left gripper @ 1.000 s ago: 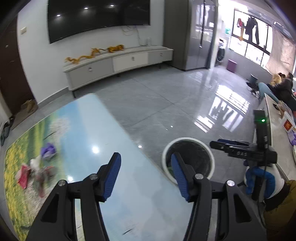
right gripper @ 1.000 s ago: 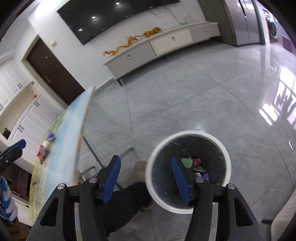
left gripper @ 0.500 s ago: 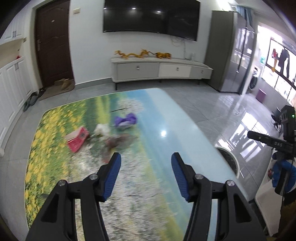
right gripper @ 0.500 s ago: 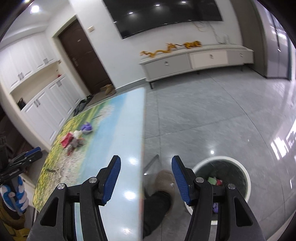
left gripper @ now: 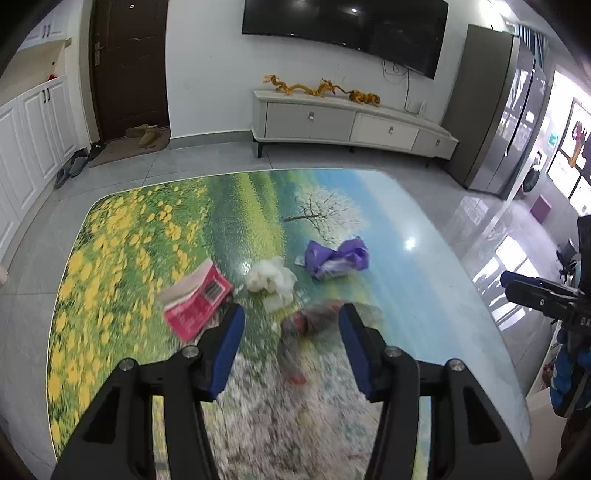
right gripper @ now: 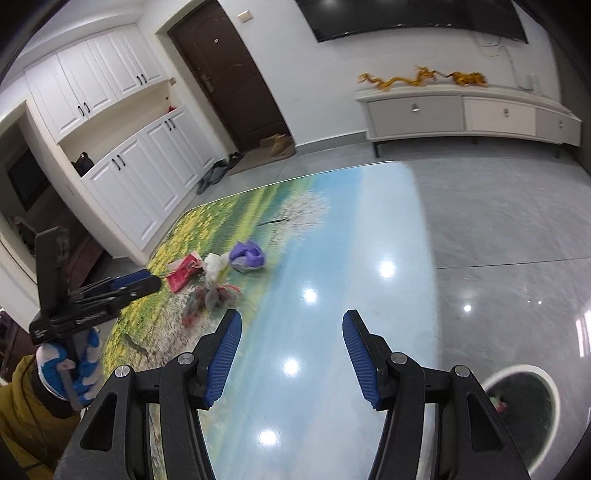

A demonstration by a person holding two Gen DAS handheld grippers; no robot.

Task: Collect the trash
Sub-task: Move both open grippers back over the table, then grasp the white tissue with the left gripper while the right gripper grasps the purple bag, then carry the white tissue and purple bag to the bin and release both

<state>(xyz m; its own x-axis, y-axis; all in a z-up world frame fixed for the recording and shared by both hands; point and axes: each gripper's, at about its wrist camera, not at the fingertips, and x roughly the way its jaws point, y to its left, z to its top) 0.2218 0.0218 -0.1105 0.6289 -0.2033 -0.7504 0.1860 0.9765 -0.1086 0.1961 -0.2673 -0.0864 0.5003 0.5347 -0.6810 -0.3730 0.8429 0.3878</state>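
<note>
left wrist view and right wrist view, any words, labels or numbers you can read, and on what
None can be read for certain.
Red packet: a barcode label and print, too blurred to read.
Right gripper, seen from the left wrist: white lettering on its black body, cut off at the frame edge.
Left gripper, seen from the right wrist: white lettering, too small to read.

place: home living rm | wall TV point(left gripper: 343, 22) | low TV cabinet point(left gripper: 351, 123) | shoes by door point(left gripper: 146, 134)

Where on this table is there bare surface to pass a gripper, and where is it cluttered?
Bare: the blue strip between the purple bag and the table's right edge. Crowded: the cluster of red carton, white wad and clear wrapper.
</note>
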